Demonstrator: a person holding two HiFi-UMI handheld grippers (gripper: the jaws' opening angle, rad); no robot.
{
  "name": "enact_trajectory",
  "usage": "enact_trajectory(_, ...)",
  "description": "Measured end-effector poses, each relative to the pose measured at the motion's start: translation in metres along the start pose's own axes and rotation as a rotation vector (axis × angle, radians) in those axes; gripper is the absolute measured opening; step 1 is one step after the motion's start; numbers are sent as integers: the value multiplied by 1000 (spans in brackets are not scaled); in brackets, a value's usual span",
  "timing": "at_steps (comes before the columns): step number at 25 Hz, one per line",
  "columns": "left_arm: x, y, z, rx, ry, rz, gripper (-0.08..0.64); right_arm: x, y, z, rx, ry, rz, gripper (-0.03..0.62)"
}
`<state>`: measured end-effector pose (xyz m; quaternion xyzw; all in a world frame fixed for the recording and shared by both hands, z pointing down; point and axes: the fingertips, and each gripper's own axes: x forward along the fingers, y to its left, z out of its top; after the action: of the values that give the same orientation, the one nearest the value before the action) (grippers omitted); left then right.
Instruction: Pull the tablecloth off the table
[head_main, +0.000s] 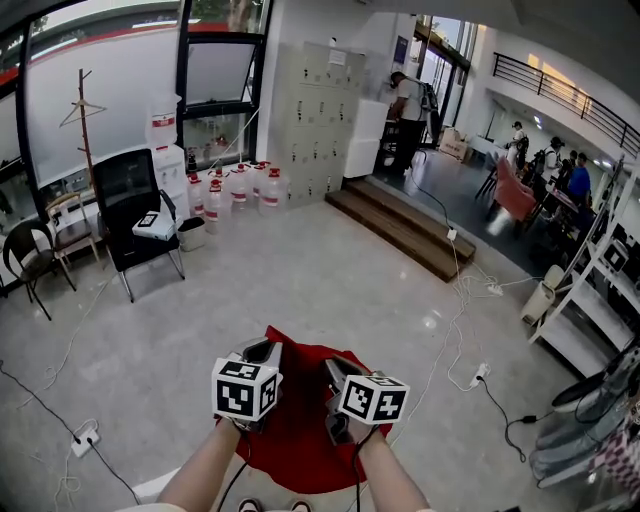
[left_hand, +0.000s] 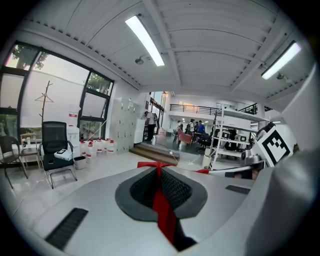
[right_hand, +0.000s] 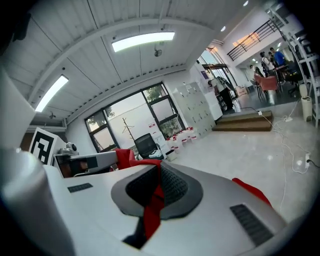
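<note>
Pressed together, the jaws of the left gripper (left_hand: 159, 172) pinch a fold of the red tablecloth (left_hand: 163, 212). The fold runs up between the pads and pokes out past the tips.

In the right gripper view, the right gripper (right_hand: 157, 176) is likewise clamped on a red strip of the cloth, with more of it bunched to the jaws' left.

From the head view, both grippers sit side by side. The cloth hangs crumpled below and just beyond their jaws, over pale floor (head_main: 330, 270). No table can be made out under it, so the pull looks largely done. To finish cleanly, both clamps should stay firm and move together, so that neither fold slips free.

Far ahead of the jaws stand red-capped jugs (head_main: 240, 186); how full they are I cannot tell. A small bin (head_main: 191, 233) stands beside a black chair (head_main: 132, 205), and its contents are hidden.
</note>
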<state>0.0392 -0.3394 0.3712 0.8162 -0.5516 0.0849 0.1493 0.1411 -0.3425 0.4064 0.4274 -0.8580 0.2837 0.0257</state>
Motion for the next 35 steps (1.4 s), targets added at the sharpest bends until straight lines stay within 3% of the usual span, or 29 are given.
enact_trajectory(9, -13, 13, 63, 41, -109, 149, 18, -2, 24, 60, -87, -47, 28, 26)
enact_trajectory(21, -59, 37, 138, 50, -238, 316, 18, 9, 85, 134, -171, -70, 212, 26)
enact_trajectory(28, -109, 71, 148, 40, -267, 382, 18, 25, 143, 140, -199, -77, 296, 26)
enact_trajectory(35, -177, 138, 131, -4, -286, 452, 18, 64, 223, 104, -192, -43, 359, 26)
